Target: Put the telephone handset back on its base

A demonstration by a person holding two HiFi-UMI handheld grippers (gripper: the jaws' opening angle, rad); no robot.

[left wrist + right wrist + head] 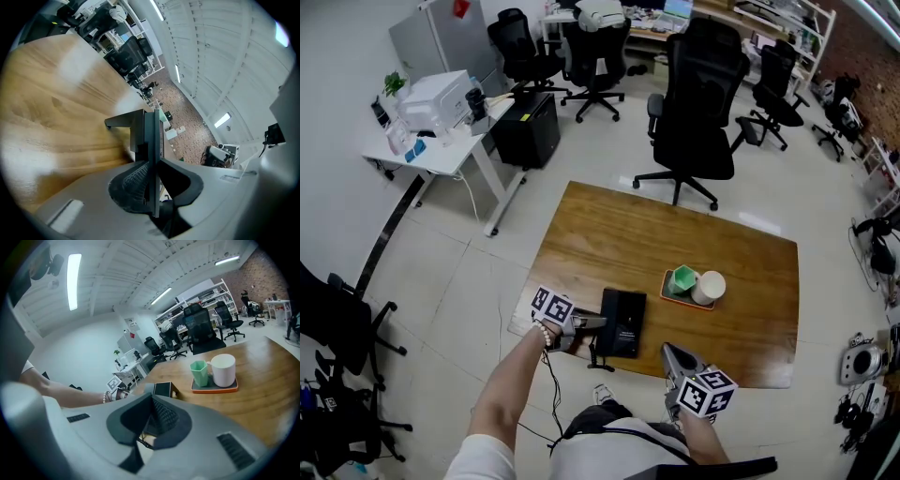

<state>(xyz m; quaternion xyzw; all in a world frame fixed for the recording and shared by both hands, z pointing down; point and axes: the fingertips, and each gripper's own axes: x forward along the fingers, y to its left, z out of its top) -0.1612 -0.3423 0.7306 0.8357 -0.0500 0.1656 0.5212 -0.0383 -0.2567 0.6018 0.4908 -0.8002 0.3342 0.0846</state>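
Now your left gripper (584,322) pinches the telephone (624,319) edge near the table's (609,225) front edge; your right gripper (668,351) is closed, empty.

The table (675,234) is brown wood with clear grain and a smooth, faintly glossy top. The telephone (622,322) looks like black plastic, mostly matt. The green cup (682,278) and the white mug (710,287) are smooth with a soft sheen, and the tray (213,390) has an orange rim. The left gripper (592,323) and right gripper (667,349) have grey matt plastic shells. Their pads (164,416) are black with a fine rough grid. The floor (450,281) is pale, shiny tile.
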